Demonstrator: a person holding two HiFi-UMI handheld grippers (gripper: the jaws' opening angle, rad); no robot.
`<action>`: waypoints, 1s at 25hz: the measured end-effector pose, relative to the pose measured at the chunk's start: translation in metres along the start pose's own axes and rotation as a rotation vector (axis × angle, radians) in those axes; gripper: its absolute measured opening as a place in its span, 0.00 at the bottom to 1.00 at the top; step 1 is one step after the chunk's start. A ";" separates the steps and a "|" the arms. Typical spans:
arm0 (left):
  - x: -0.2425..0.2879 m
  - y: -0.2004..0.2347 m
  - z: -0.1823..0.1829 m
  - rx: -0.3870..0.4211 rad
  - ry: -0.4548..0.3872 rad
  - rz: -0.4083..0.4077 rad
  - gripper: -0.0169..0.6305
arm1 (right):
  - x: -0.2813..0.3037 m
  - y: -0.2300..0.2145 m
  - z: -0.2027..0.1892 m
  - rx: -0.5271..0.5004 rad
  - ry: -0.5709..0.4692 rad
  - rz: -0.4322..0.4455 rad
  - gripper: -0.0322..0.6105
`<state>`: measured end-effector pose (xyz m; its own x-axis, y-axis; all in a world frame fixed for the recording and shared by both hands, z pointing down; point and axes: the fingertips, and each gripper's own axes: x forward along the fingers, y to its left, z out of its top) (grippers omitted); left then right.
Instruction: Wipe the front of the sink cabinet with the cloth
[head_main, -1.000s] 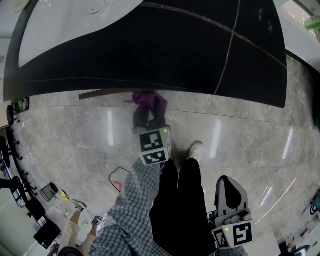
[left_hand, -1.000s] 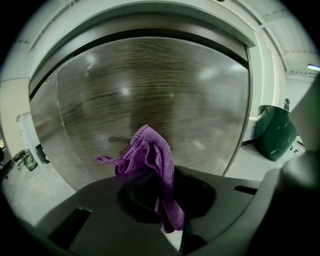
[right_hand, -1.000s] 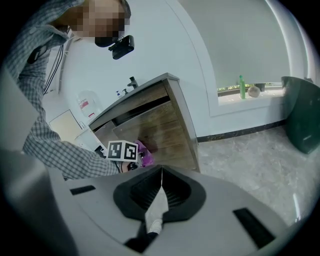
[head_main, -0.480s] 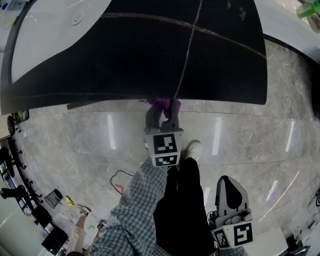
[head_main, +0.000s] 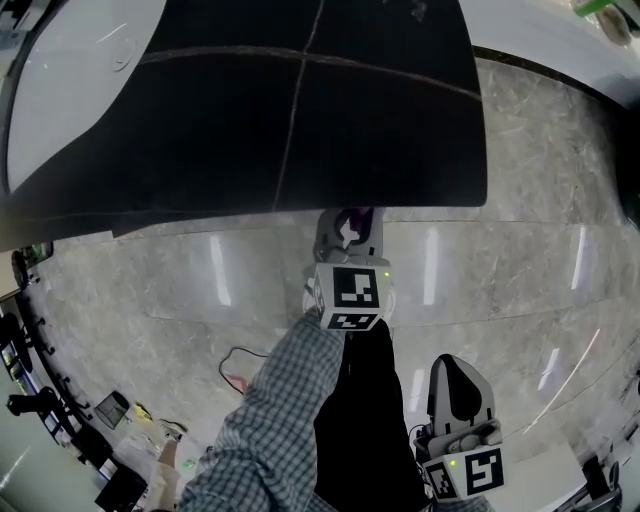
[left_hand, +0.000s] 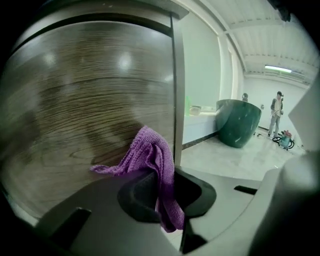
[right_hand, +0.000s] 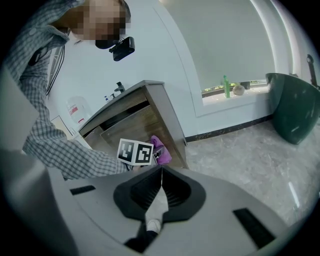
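A purple cloth (left_hand: 152, 165) is pinched in my left gripper (left_hand: 162, 192), which is shut on it. The cloth (head_main: 352, 216) presses against the dark wood-grain front of the sink cabinet (left_hand: 85, 115), close to the cabinet's right edge. In the head view my left gripper (head_main: 347, 248) reaches out to the bottom of the dark cabinet (head_main: 300, 110). My right gripper (head_main: 462, 418) hangs low beside the person's leg, jaws shut with nothing in them. The right gripper view shows its own closed jaws (right_hand: 161, 186), and the cloth (right_hand: 161, 150) by the cabinet (right_hand: 140, 120).
A polished marble floor (head_main: 520, 250) spreads around the cabinet. A dark green tub (left_hand: 239, 121) stands beyond the cabinet's right side, with a person (left_hand: 275, 112) farther back. Cables and equipment (head_main: 110, 420) lie at the lower left. A green bottle (right_hand: 226, 86) stands on the window sill.
My left gripper with the cloth has slid rightward along the cabinet front, from near the middle toward its right edge. The right gripper has stayed low at the person's side.
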<state>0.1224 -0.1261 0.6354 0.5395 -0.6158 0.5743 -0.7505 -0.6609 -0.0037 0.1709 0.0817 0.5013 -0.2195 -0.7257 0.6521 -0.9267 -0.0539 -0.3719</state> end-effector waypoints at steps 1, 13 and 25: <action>0.003 -0.004 0.002 0.003 -0.003 -0.010 0.11 | 0.000 -0.001 -0.001 0.004 -0.001 -0.003 0.08; 0.026 -0.055 0.018 0.031 -0.036 -0.136 0.11 | -0.012 -0.019 -0.006 0.038 -0.017 -0.052 0.08; 0.026 -0.106 0.015 0.115 -0.049 -0.299 0.11 | -0.013 -0.022 -0.015 0.050 -0.016 -0.064 0.08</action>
<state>0.2217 -0.0789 0.6383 0.7493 -0.4051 0.5239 -0.5094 -0.8581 0.0650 0.1896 0.1031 0.5108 -0.1544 -0.7308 0.6649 -0.9222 -0.1348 -0.3623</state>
